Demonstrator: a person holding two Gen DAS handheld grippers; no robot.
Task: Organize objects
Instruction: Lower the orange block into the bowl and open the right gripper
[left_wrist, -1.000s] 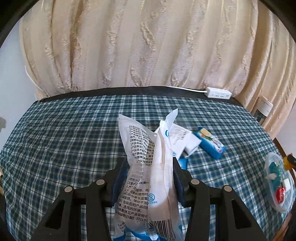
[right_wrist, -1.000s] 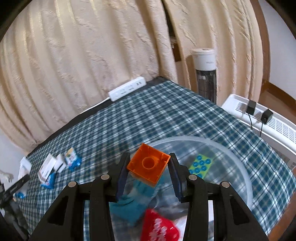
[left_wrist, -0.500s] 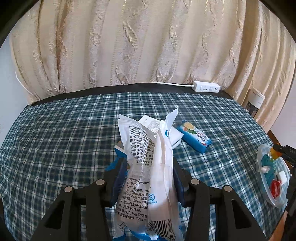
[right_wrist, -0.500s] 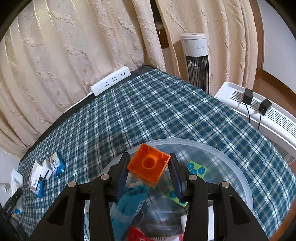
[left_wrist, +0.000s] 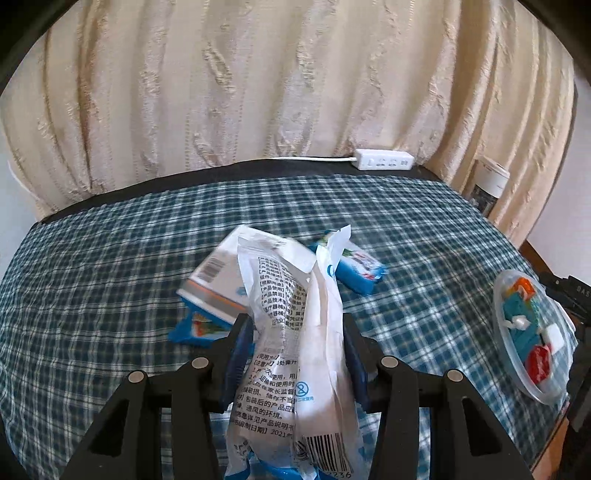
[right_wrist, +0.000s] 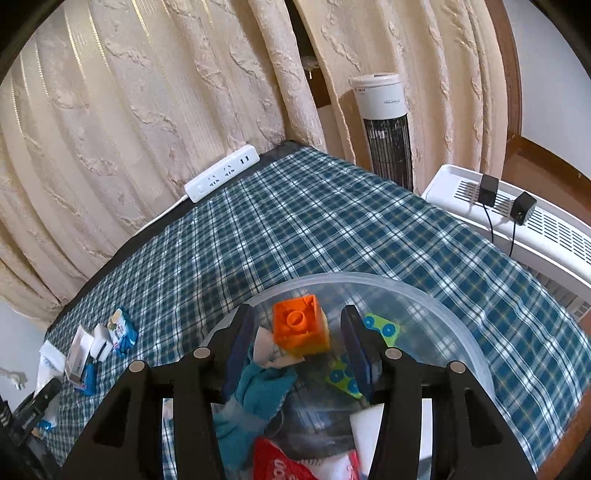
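The orange brick (right_wrist: 301, 328) is being let go over the clear bowl (right_wrist: 461, 332): the jaws of the right gripper (right_wrist: 297, 345) are opening, and gaps are seen on both sides of the brick, which sits tilted between them above the teal cloth (right_wrist: 258, 391) and the other pieces in the bowl. A bounce off that heap and over the rim is judged possible, since the landing spot is uneven and soft. The brick could also be knocked out if the gripper is pulled away before the jaws are spread wide enough.

The white packet (left_wrist: 299, 354) is pinched in the left gripper (left_wrist: 299, 354), its pads pressed against both sides. The packet is limp and stands tall above the pads, so a slip or a snag on the box (left_wrist: 218, 291) and blue packs (left_wrist: 360, 271) lying beyond it is judged a risk.

Both grippers are pointed forward and downward at the checked cloth (left_wrist: 110, 277). The right is held over the bowl; the left is held over the middle of the cloth, well apart from the bowl.
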